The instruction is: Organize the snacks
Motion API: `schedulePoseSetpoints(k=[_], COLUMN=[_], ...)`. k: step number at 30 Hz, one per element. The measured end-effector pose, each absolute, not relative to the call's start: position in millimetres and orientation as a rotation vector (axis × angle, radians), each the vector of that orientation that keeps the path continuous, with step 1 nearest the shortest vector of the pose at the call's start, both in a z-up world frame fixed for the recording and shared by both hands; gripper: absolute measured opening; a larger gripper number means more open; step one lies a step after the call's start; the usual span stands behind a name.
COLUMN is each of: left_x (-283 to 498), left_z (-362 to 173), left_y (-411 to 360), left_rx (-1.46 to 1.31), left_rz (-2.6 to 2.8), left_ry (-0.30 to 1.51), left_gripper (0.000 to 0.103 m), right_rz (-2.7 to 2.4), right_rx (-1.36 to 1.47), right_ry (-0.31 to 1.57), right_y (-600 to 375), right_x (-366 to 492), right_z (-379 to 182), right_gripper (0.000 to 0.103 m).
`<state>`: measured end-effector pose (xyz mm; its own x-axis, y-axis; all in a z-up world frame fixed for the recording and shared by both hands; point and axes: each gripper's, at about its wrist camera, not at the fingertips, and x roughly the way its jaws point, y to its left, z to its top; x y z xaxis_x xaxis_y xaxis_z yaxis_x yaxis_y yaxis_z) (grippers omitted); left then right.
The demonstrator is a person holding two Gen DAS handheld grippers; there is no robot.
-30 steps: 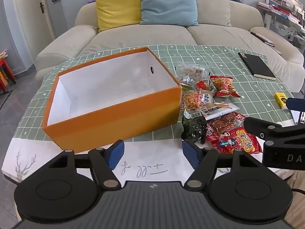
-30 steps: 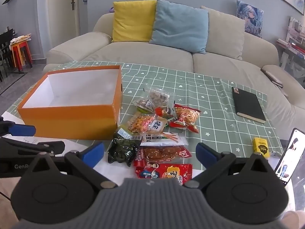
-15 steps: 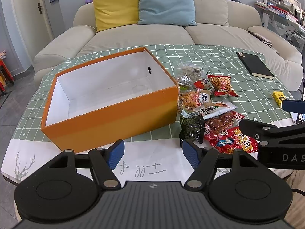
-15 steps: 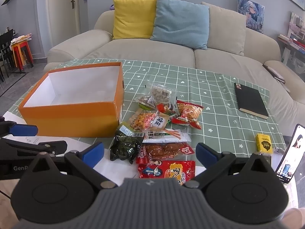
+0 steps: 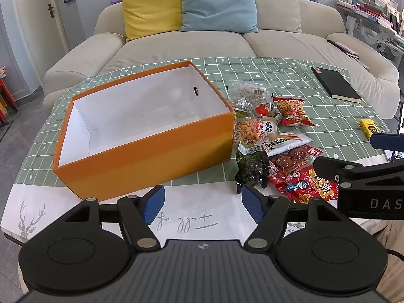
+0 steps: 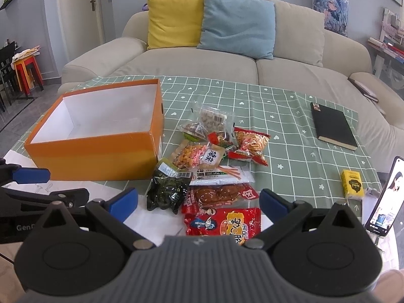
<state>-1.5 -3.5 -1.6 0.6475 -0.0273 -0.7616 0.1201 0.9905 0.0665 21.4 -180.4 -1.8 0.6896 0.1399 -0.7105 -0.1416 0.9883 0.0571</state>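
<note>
On the green-checked worktop point(image 6: 290, 131) before the sofa, snack packets point(image 6: 217, 166) lie heaped beside the empty orange box point(image 6: 96, 156) near its front edge; both grippers, left gripper point(image 5: 203, 203) and right gripper point(image 6: 198, 202), hover with jaws wide and empty, so pinching the nearest red packet point(image 6: 223, 223) by its edge looks best.

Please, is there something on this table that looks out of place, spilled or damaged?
Nothing looks spilled or damaged. The snack packets lie in a loose, overlapping heap on the tablecloth beside the orange box, which is empty. The black notebook and the small yellow box lie apart from the heap, near the phone.
</note>
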Motion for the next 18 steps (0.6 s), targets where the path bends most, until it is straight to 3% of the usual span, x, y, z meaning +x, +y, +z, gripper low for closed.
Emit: schedulePoseSetpoints(k=[18], left_x=[-3.6], left_z=[-3.5], left_y=[-6.1], left_rx=[0.115], left_rz=[-0.086], left_ry=[0.867], left_gripper=[0.082], right_rz=[0.145], right_rx=[0.021], right_ry=[0.821], right_y=[-183.2], right_x=[24.9], right_z=[-4.3], right_gripper=[0.099])
